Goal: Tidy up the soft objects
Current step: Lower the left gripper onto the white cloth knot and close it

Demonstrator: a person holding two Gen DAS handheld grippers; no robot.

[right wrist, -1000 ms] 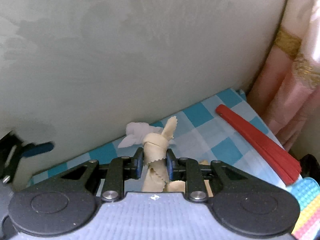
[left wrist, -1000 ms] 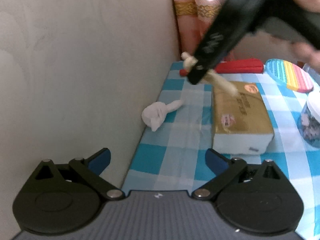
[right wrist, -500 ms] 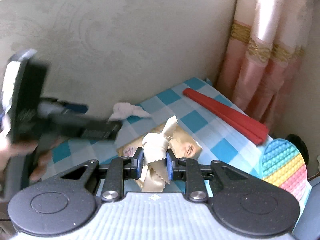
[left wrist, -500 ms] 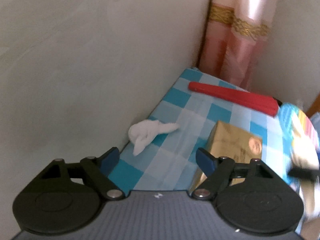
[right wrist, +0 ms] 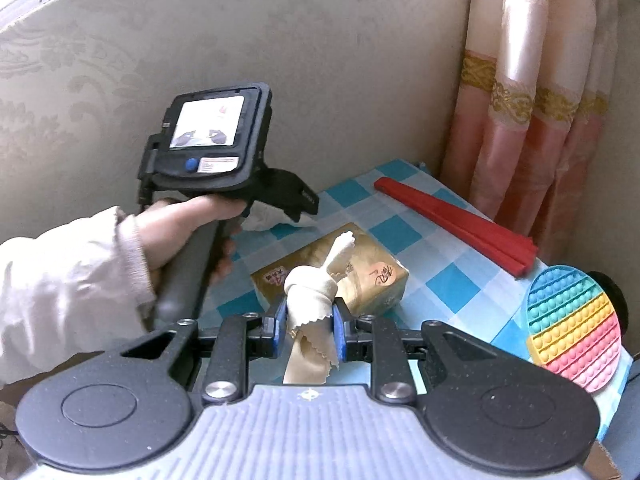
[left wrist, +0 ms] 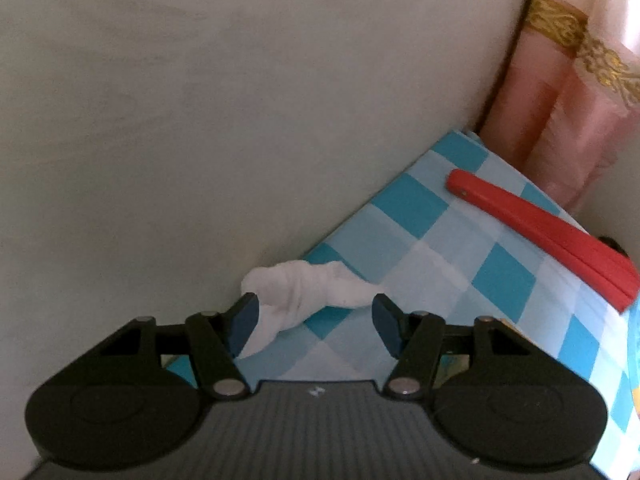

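Observation:
A knotted white cloth lies on the blue checked tablecloth against the wall. My left gripper is open, its jaws on either side of the cloth, the left pad touching it. In the right wrist view the left gripper is over the white cloth. My right gripper is shut on a knotted cream cloth, held above a gold tissue pack.
A red folded fan lies at the table's back, also in the left wrist view. A rainbow pop-it mat lies at the right. The wall bounds the left side; pink curtains hang behind.
My left gripper has moved forward and down onto the white cloth, which now sits between its jaws. My right gripper has pulled back and up, still holding the cream cloth.

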